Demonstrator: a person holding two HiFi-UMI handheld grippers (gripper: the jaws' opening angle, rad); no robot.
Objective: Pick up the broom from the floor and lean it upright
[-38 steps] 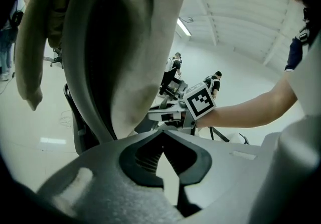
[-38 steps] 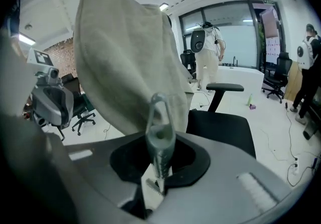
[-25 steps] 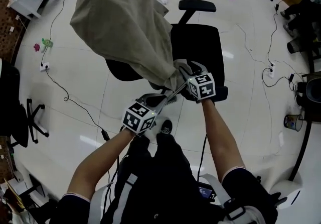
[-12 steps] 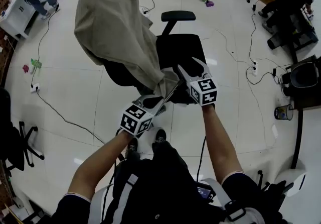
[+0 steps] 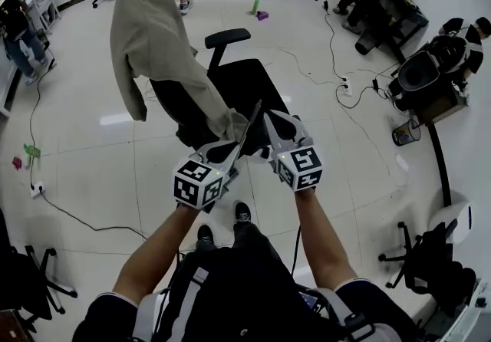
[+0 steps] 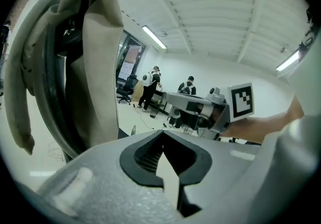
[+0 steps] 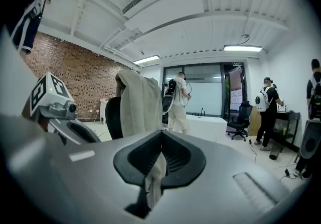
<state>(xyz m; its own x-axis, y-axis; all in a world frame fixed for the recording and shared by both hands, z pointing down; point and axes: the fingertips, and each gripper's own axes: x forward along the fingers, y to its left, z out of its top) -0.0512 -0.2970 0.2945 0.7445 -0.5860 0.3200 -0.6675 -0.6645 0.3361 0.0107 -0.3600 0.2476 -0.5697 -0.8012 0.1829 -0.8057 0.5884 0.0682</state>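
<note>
My right gripper (image 7: 159, 163) just went from wide to clamped on a fold of the beige fabric coat (image 5: 153, 34), which is draped over the black office chair (image 5: 247, 83) ahead. My left gripper (image 6: 168, 168) pinches the same coat's hem. Both are higher than a second ago. The broom is in no view, so I'd say the task isn't under way.
</note>
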